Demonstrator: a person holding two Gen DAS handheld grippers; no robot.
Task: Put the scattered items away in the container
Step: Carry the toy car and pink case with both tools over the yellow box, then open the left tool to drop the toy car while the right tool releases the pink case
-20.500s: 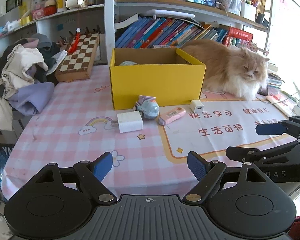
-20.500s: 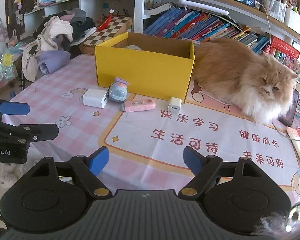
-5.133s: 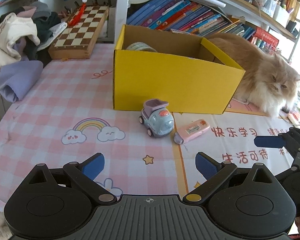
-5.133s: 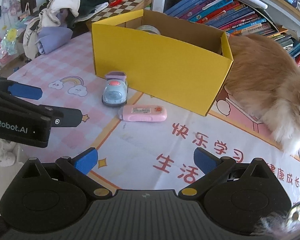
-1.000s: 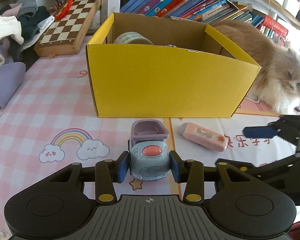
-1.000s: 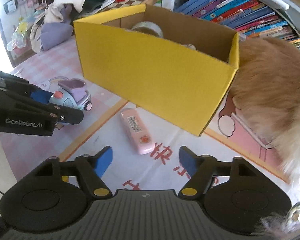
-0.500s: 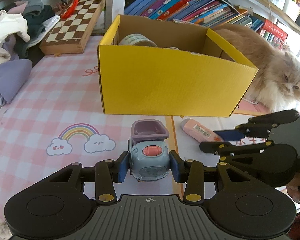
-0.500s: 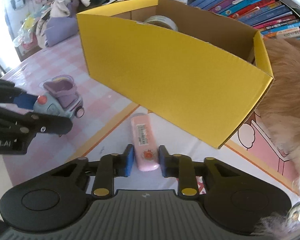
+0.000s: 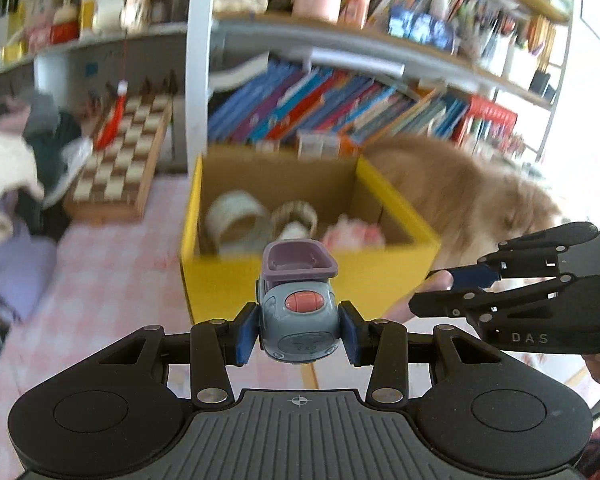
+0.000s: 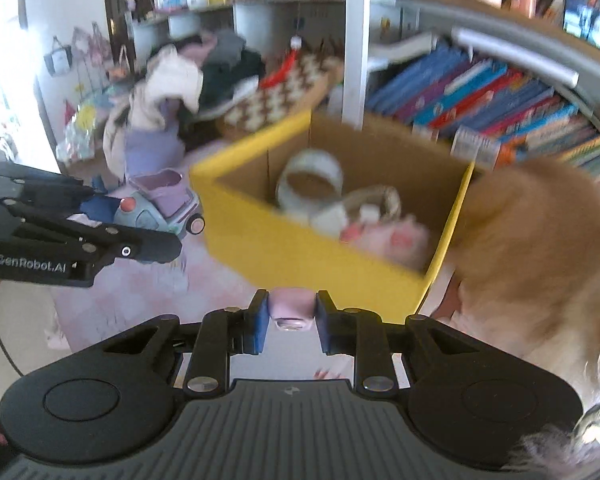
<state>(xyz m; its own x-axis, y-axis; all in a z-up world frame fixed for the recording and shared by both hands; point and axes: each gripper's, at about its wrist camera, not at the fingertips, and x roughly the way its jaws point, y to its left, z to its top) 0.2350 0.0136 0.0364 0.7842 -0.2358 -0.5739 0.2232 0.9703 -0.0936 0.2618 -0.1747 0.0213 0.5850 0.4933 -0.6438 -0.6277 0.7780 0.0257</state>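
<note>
Left tongs (image 9: 299, 330) clamp a rounded plastic toy car (image 9: 298, 312), grey-blue with a lilac bucket, at lower centre. Right tongs (image 10: 291, 320) clamp a smooth pink case (image 10: 291, 309). Both are held before the open yellow cardboard box (image 10: 300, 248) at frame centre, beside a fluffy orange cat (image 10: 540, 240).

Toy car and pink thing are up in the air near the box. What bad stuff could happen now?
The toy car is pinched only at its rounded sides by the left tongs, so it might slip out short of the yellow box. The cat lies against the box; the right tongs with the pink item could brush it. The two tongs may also bump.
</note>
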